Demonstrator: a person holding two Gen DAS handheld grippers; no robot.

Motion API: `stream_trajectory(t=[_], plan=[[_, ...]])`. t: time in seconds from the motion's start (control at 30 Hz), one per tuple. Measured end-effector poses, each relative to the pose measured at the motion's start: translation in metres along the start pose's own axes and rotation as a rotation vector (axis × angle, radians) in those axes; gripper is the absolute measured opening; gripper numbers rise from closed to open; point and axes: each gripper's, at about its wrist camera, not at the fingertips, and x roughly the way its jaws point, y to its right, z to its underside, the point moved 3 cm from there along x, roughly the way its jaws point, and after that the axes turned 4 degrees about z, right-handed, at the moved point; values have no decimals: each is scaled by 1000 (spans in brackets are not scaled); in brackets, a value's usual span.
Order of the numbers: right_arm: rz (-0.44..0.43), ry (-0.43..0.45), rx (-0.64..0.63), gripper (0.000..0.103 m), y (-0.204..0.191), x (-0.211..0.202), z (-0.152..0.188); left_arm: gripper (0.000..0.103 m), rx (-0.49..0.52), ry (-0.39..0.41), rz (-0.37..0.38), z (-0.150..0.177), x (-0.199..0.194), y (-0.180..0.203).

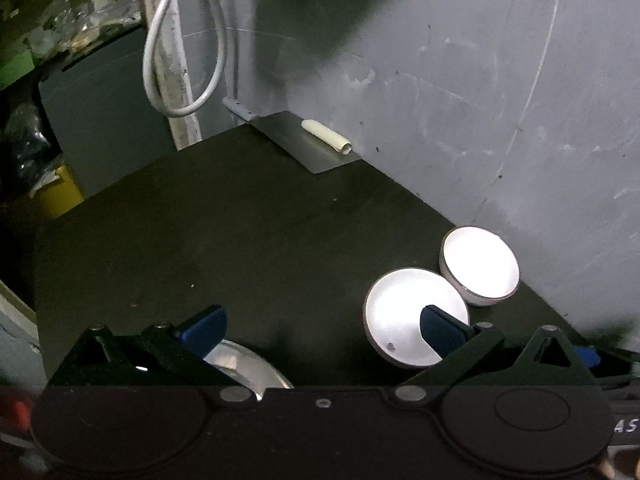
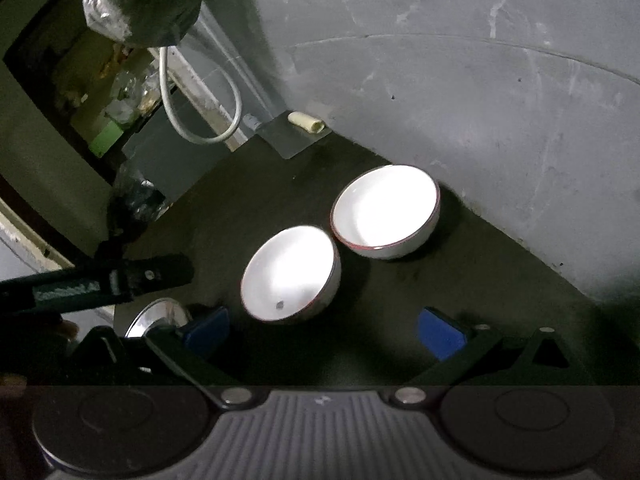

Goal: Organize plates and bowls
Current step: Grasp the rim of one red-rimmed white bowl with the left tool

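Two white bowls with red rims stand side by side on the dark table near the grey wall. The nearer bowl (image 2: 290, 274) (image 1: 404, 316) has a small dark speck inside. The farther bowl (image 2: 386, 210) (image 1: 480, 264) sits closer to the wall. A shiny metal plate (image 1: 248, 368) (image 2: 158, 316) lies at the table's near left, under my left gripper's left finger. My left gripper (image 1: 322, 330) is open and empty, its right finger over the nearer bowl. My right gripper (image 2: 324, 330) is open and empty, just in front of the nearer bowl.
A cleaver (image 1: 296, 140) (image 2: 286, 134) with a pale roll (image 1: 326, 136) on its blade lies by the wall at the table's far corner. A white cable (image 1: 184, 48) hangs beyond it. A grey bin (image 1: 104, 116) and clutter stand past the table's left edge.
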Motion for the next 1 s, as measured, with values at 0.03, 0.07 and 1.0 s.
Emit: stream_trajectory(t=[0.03,0.07,1.0], plan=[[2,11,4,103,1,1,-1,102,9,-6,-3,0,3,2],[8,30,2,102,2,1,0,102,13,-17,-7,-1,8,3],[-39,-12,46,25,0,51,-7,15,-183,-205,172,3,71,-2]])
